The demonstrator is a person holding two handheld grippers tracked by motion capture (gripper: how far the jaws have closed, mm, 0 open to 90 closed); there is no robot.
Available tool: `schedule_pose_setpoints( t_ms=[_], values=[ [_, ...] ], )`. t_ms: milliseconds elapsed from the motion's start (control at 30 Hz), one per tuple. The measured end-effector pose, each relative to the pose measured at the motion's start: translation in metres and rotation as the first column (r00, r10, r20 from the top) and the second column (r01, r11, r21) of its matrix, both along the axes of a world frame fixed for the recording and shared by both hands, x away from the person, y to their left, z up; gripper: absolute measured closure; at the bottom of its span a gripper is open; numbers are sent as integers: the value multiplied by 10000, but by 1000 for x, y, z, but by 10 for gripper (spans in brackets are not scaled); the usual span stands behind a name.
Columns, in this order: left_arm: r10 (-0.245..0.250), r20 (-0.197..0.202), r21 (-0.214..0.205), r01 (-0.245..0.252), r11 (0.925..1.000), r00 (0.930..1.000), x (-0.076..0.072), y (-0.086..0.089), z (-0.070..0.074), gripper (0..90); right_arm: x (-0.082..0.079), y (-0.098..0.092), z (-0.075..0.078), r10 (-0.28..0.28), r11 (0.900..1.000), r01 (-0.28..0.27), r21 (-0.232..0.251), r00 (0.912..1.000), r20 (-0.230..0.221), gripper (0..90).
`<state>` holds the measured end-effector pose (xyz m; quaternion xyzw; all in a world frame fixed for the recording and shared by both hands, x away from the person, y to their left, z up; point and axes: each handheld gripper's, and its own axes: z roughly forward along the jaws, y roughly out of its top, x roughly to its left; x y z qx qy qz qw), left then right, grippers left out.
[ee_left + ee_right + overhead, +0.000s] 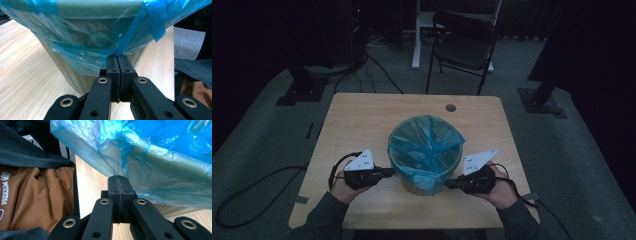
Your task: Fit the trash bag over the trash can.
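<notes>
Dark folding chair (pixel 464 42) beyond the wooden table (pixel 357 120), black cables (pixel 257 192) across grey carpet (pixel 572 150).

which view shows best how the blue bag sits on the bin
The high view: the whole blue bag lines the bin, folded over its rim. The left gripper view and right gripper view show close-ups of its overhanging skirt, pinched in each gripper's jaws.

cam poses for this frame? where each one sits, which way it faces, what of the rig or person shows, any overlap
High view: above the person's side, looking forward and down at the table; forearms, left gripper, right gripper.
Left gripper view: rides that gripper, looking along jaws shut on the blue bag around the bin.
Right gripper view: rides its gripper, jaws pinching bag film; the person's clothing at left.
Shared: the bag.
</notes>
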<state>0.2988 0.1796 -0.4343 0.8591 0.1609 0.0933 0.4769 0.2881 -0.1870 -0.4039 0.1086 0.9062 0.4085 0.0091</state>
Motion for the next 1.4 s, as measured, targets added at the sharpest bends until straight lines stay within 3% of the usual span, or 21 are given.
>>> schedule_pose_setpoints(
  t_ms=[500, 1400],
  values=[
    [28, -322, 428, -14, 9991, 9995, 5, -3, -11, 893, 5, 1, -9, -149, 9977, 134, -657, 9997, -214, 900],
    [609, -1155, 495, -555, 9972, 9914, 21, 9, -28, 865, 14, -19, -23, -964, 9928, 919, -773, 9938, -554, 900]
  ],
)
